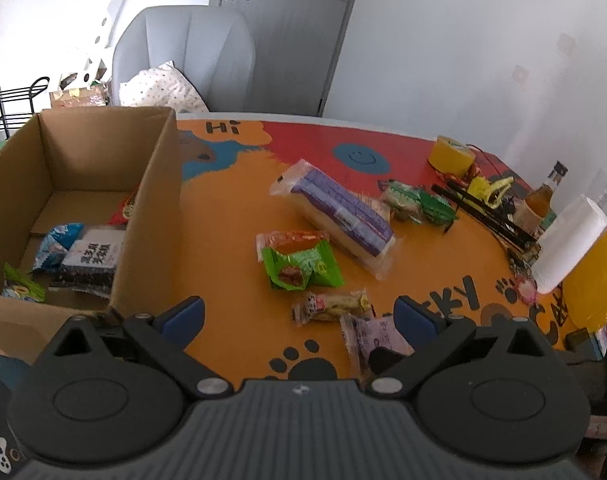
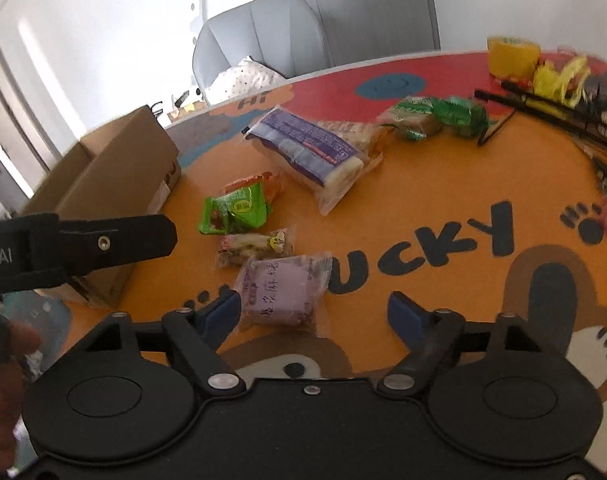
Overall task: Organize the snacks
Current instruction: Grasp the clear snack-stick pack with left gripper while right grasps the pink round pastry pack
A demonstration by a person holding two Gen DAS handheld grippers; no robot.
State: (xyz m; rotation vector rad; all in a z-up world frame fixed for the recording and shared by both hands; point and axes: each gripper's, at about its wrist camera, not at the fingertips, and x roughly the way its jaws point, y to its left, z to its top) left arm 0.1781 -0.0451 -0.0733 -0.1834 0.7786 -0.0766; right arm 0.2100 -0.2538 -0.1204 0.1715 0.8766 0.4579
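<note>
- Your right gripper (image 2: 311, 314) has its jaws apart, empty, with the pale purple packet (image 2: 283, 294) lying between the pads, untouched; a skewed close may only pinch the wrapper edge.
- Your left gripper (image 1: 299, 316) is spread wide and empty, over the loose snacks.
- The cardboard box (image 1: 159, 184) stands to the left; its near wall can catch a low carry.
- The orange table (image 2: 423, 200) is open at centre and cluttered at right.

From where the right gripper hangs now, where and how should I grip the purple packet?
Grip the purple packet across its puffed middle, coming straight down from above. It lies flat on the table, long axis running away from the right gripper, whose open jaws already straddle its near end. Avoid the flimsy sealed ends.
</note>
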